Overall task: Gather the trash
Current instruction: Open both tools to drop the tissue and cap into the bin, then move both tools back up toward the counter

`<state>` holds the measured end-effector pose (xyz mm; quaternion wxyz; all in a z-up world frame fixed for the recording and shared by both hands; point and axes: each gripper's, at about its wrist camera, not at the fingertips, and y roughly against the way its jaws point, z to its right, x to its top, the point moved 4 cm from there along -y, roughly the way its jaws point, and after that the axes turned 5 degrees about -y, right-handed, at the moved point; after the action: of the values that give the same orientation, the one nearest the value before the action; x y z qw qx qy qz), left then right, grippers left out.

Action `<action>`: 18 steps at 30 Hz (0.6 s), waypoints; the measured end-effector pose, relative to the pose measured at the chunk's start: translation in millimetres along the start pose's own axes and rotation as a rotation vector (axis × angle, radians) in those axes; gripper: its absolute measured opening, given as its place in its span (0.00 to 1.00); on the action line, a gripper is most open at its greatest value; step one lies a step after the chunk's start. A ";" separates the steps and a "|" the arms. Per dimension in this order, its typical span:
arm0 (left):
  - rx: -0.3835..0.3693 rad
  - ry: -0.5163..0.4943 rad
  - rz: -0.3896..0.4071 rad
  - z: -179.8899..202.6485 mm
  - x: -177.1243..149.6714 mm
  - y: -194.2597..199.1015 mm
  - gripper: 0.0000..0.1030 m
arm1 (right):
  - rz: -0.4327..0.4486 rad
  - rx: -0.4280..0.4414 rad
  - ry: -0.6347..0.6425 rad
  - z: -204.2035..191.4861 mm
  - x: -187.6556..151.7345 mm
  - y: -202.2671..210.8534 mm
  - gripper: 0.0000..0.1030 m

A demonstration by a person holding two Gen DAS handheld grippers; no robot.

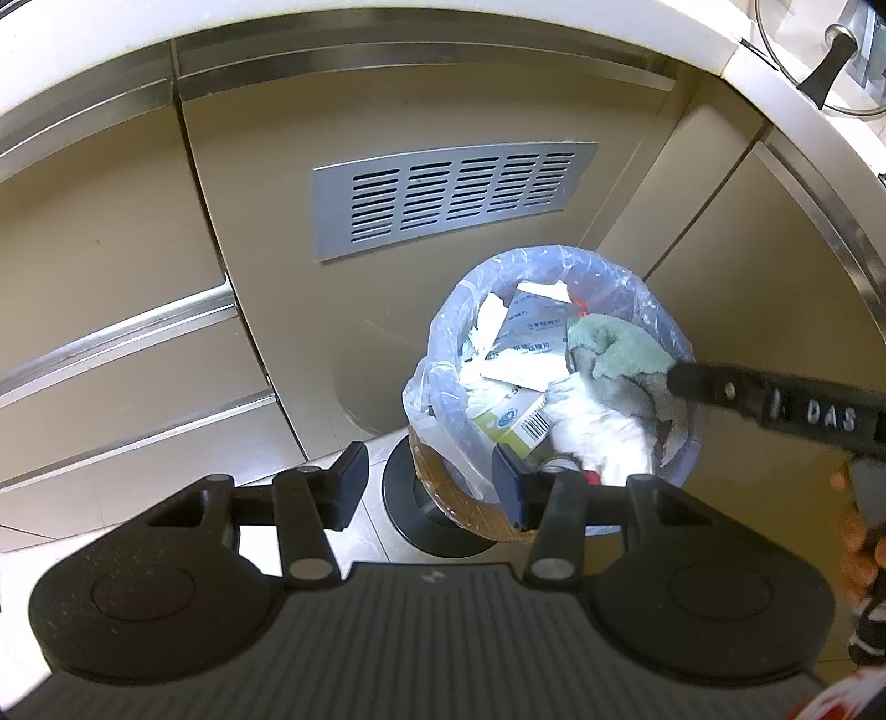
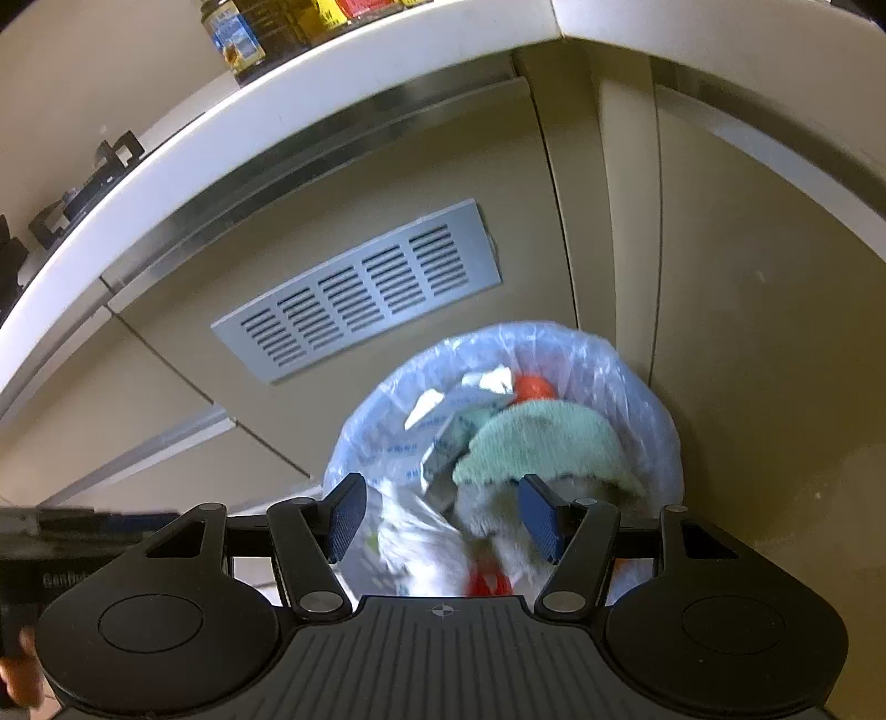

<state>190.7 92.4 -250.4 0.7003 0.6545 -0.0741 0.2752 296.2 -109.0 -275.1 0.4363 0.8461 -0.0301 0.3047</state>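
Drawer fronts with metal strips at far left in the left wrist view, beige, beside a cabinet door carrying a grey vent grille. Left gripper low in the frame, fingers spread wide with nothing between them, hovering over the near rim of the trash bin and a black round base on the pale floor. Bin lined with a clear bluish bag, standing close to the cabinet door below the grille. Inside: white paper scraps, a printed packet, a small box with a barcode, a green cloth, something white and blurred beneath it. Right gripper's black finger reaching in from the right edge, tip over the cloth. Pot lid on the counter at top right.

In the right wrist view, stove grate and bottles on the white counter at upper left, same grille in the middle. Right gripper spread apart, empty, directly above the bin's bag; green cloth and red bits lying in the trash, just beyond the fingertips, blurred.
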 end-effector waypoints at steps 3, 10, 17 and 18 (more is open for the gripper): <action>-0.001 -0.009 0.002 1.9 2.0 0.4 0.44 | -0.019 -0.011 0.001 3.2 -6.2 3.2 0.59; -0.019 -0.027 -0.010 6.6 3.7 4.0 0.43 | -0.033 -0.021 -0.010 4.4 -14.4 15.7 0.59; -0.050 -0.049 -0.012 16.8 9.6 21.2 0.43 | -0.028 -0.034 -0.012 -2.1 -8.6 36.3 0.59; -0.053 -0.054 -0.010 18.1 11.0 24.4 0.43 | -0.028 -0.037 -0.013 -3.3 -7.8 39.9 0.59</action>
<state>192.7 78.0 -221.5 0.7167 0.6432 -0.0970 0.2516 275.5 -132.9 -249.1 0.4561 0.8401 -0.0267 0.2926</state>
